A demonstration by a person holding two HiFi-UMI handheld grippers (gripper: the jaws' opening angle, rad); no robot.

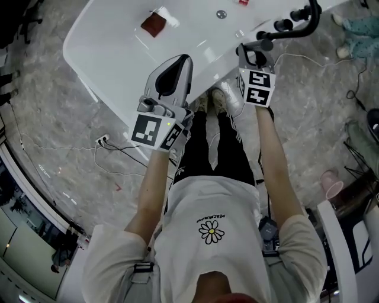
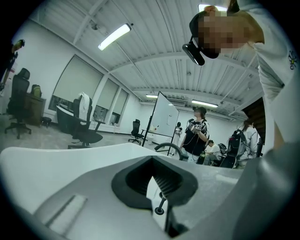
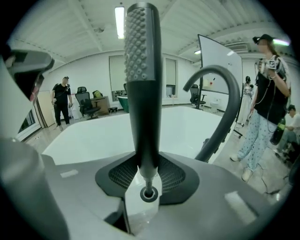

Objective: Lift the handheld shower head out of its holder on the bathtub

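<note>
The shower head point(image 3: 142, 70) is a dark stick with a nubbed face. In the right gripper view it stands upright between the jaws, and my right gripper point(image 3: 148, 180) is shut on its lower handle. From the head view the right gripper point(image 1: 254, 57) is at the white bathtub's near rim point(image 1: 118, 41), with the shower head point(image 1: 256, 42) just beyond its jaws. A black curved faucet point(image 3: 220, 103) rises right of it, also seen as the faucet point(image 1: 303, 22). My left gripper point(image 1: 173, 76) hovers over the tub's near rim, open, with nothing between its pads point(image 2: 168, 180).
A red-brown object point(image 1: 154, 25) and a drain point(image 1: 221, 13) lie in the tub. White cables and a power strip point(image 1: 102, 141) run across the marble floor at left. A pink cup point(image 1: 331, 183) stands on the floor at right. Several people stand beyond the tub.
</note>
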